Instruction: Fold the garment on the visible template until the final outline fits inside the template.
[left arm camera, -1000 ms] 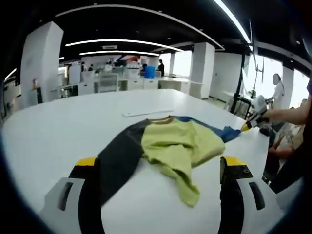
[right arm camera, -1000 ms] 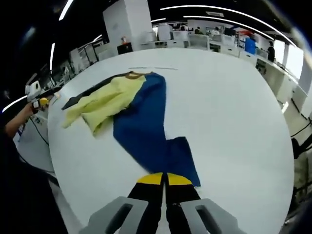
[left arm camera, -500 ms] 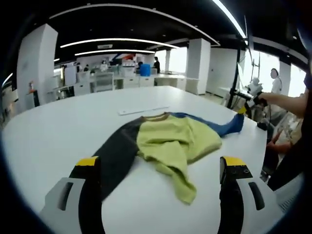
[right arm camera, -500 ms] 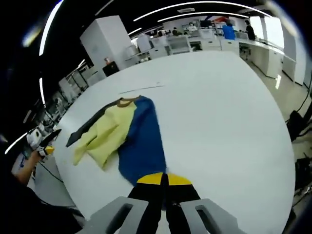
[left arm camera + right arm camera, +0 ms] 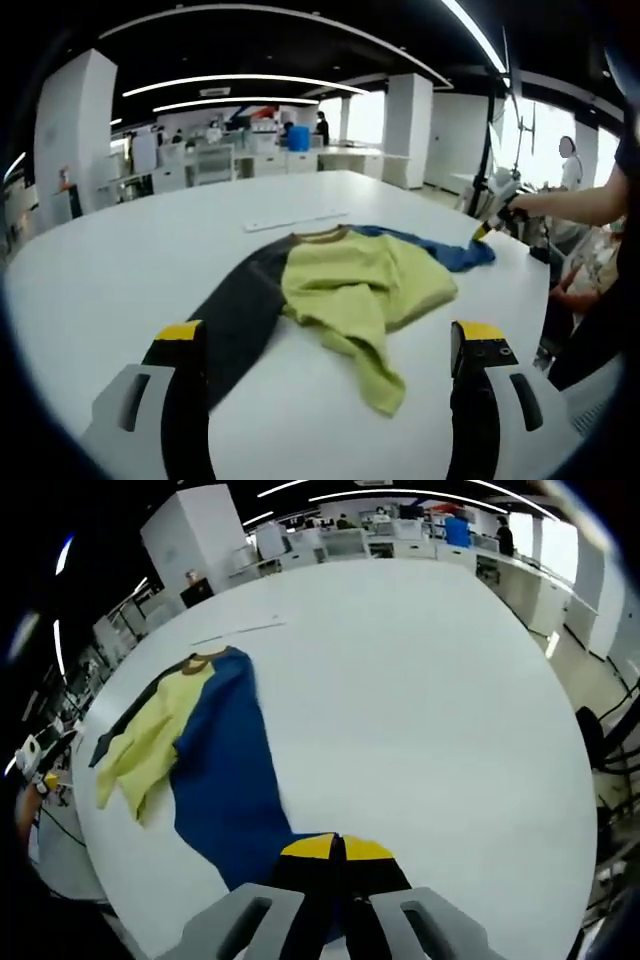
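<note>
Round white table (image 5: 440,700), crumpled yellow, blue and black garment (image 5: 345,285), thin strip (image 5: 296,221) beyond collar

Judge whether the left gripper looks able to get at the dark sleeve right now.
Probably yes: the left gripper is open, and the dark sleeve runs across the white table toward its left jaw with nothing in between.

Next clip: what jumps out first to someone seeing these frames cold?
The garment spread on the big white table: a yellow-green middle crumpled between a dark sleeve and a blue one. In the right gripper view the right claw is shut on the blue sleeve, drawing it across the table. In the left gripper view the left claw stands open in front of the garment, holding nothing.
</note>
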